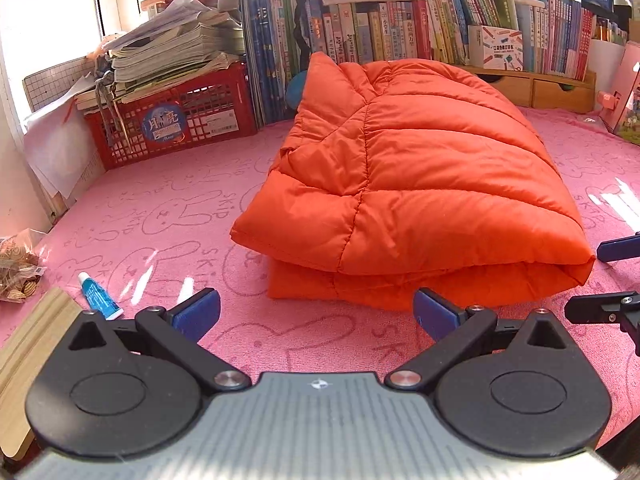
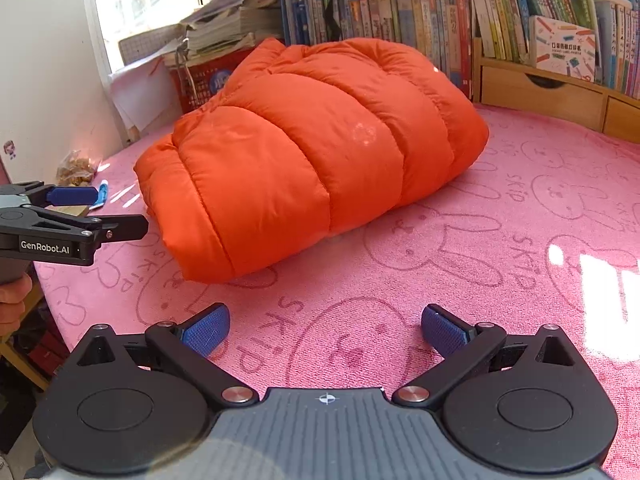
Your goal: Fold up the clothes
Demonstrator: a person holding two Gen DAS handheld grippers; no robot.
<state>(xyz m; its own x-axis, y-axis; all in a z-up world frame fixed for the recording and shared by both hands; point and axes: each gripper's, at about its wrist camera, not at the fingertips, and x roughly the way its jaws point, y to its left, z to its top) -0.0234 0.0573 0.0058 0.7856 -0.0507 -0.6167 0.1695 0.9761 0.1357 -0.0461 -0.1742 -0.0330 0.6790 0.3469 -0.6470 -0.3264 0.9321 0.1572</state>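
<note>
We hold both grippers, left gripper (image 1: 316, 314) and right gripper (image 2: 326, 330), spread wide and empty; the folded orange jacket (image 1: 408, 196) lies ahead mid-table, seemingly nearer the left

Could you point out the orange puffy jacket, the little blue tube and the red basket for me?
orange puffy jacket (image 2: 304, 148), right wrist view: middle of its quilted top.
little blue tube (image 1: 98, 295), left wrist view: its blue body, lying on the pink cloth.
red basket (image 1: 176, 120), left wrist view: its front wall.

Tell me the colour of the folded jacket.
Bright orange, quilted; the folded jacket shows best in the right wrist view.
</note>
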